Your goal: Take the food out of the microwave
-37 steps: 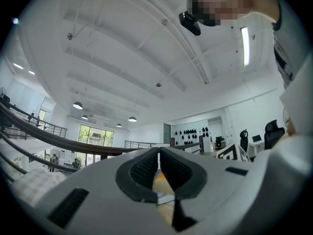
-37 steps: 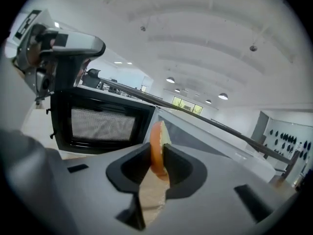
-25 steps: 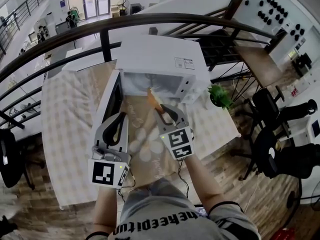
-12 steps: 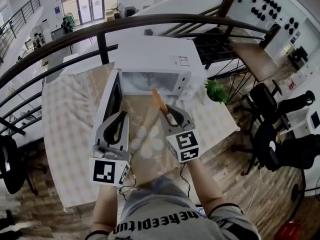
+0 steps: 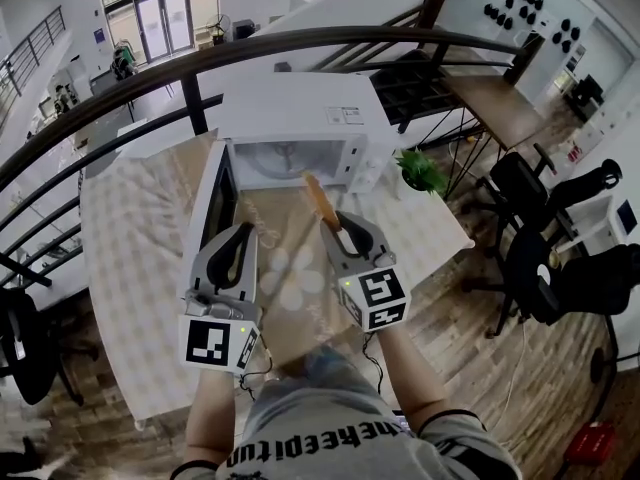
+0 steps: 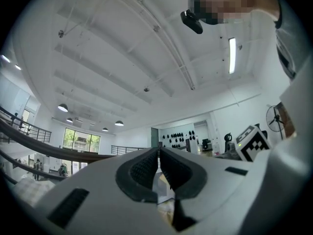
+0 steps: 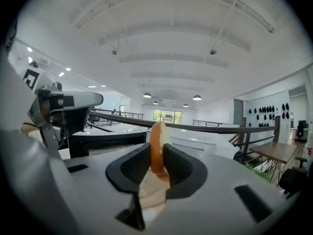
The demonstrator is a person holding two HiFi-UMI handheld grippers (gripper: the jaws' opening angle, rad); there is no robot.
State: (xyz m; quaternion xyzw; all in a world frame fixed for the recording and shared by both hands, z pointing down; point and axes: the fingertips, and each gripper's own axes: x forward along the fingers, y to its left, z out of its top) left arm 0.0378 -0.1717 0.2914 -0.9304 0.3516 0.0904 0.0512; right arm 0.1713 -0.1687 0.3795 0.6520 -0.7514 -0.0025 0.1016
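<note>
The white microwave [image 5: 300, 108] stands on the table with its door [image 5: 222, 193] swung open to the left and its cavity [image 5: 285, 160] lit. My right gripper [image 5: 343, 226] is shut on a flat orange piece of food [image 5: 318, 200], which juts forward in front of the microwave's opening. In the right gripper view the food [image 7: 157, 143] stands on edge between the pads of the right gripper [image 7: 157, 161]. My left gripper [image 5: 239, 231] hovers beside the open door, shut with nothing in it; the left gripper view shows the left gripper [image 6: 159, 154] pointing slightly upward.
The table [image 5: 130, 228] carries a checked cloth with a brown mat in front of the microwave. A small green plant [image 5: 420, 171] stands at its right edge. A dark railing [image 5: 200, 63] curves behind. Black chairs [image 5: 530, 198] and a wooden table [image 5: 495, 98] are to the right.
My right gripper has drawn back from the microwave's opening and risen, carrying the orange food with it. The left gripper has shifted only slightly.
</note>
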